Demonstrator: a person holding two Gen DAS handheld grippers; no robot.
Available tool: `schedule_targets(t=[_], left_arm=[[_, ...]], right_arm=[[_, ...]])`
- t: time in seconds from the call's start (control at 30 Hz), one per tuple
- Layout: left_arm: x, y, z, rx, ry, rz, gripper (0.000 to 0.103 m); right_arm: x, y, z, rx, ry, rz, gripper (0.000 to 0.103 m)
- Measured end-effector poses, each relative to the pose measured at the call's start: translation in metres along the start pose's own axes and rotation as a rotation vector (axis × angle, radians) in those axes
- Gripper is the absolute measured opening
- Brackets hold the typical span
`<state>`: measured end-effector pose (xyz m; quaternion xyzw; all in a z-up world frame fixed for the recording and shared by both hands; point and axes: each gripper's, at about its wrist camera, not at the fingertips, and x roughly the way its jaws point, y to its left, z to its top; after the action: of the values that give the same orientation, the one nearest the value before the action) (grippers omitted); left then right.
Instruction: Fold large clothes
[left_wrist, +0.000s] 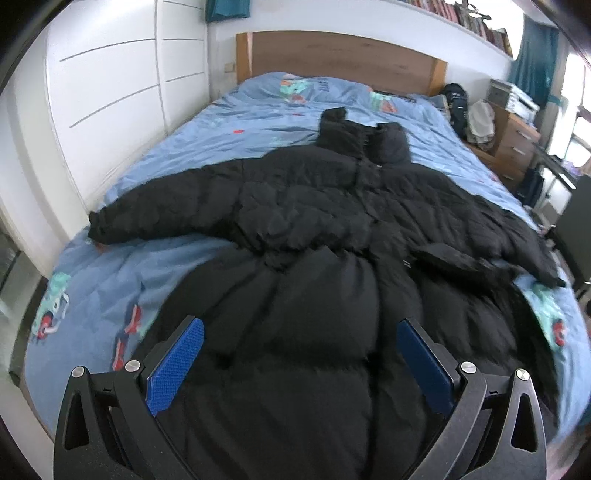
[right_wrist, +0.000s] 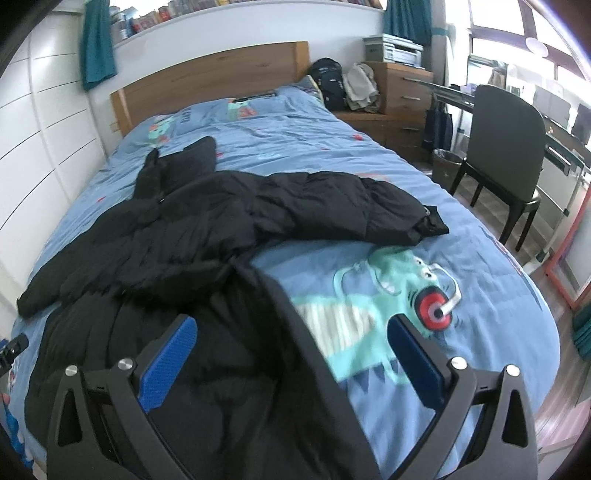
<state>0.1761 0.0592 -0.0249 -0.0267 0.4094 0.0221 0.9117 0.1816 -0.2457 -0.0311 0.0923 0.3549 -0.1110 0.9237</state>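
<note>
- The left tongs (left_wrist: 299, 354) stand wide apart, released, with nothing between the blue pads; they hover over the near, lower part of the black puffer coat (left_wrist: 314, 229), close to its hem.
- The right tongs (right_wrist: 291, 354) are likewise spread and grasp nothing; they hang above the coat's near right edge, where the dark fabric meets the blue bedspread (right_wrist: 480, 258).
- The coat lies front up on the bed, roughly along its length: collar toward the far wooden headboard (left_wrist: 332, 51), hem at the near end by the tongs.
- The left sleeve (left_wrist: 147, 218) runs out toward the left side of the bed, near the white wardrobe (left_wrist: 110, 92). The right sleeve (right_wrist: 351, 206) reaches out to the right, its cuff resting on the bedspread.
- Progress, as a judgement: folding looks barely begun, if at all. Both sleeves are still spread and the body lies at full length. Around the waist the fabric is bunched and ridged, but no clean fold shows.
- Left to do, most likely: bring each sleeve in across the chest, then fold the body up from the hem.
- The coat is thick, quilted in puffy bands, matte black, and long; it appears closed down the front. Such padding would probably spring back and resist a flat crease.
</note>
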Motion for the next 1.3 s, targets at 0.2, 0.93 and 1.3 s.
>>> schedule_targets(t=[0.2, 0.93, 1.3], left_arm=[[0.056, 0.003, 0.035, 0.009, -0.013, 0.023, 0.102], [0.175, -0.052, 0.144, 0.03, 0.144, -0.074, 0.102], [0.183, -0.053, 0.148, -0.013, 0.239, -0.042, 0.102]], right_arm=[[0.063, -0.009, 0.023, 0.045, 0.037, -0.043, 0.103], [0.213, -0.155, 0.069, 0.573, 0.165, -0.033, 0.103], [0.255, -0.214, 0.069, 0.827, 0.162, 0.062, 0.103]])
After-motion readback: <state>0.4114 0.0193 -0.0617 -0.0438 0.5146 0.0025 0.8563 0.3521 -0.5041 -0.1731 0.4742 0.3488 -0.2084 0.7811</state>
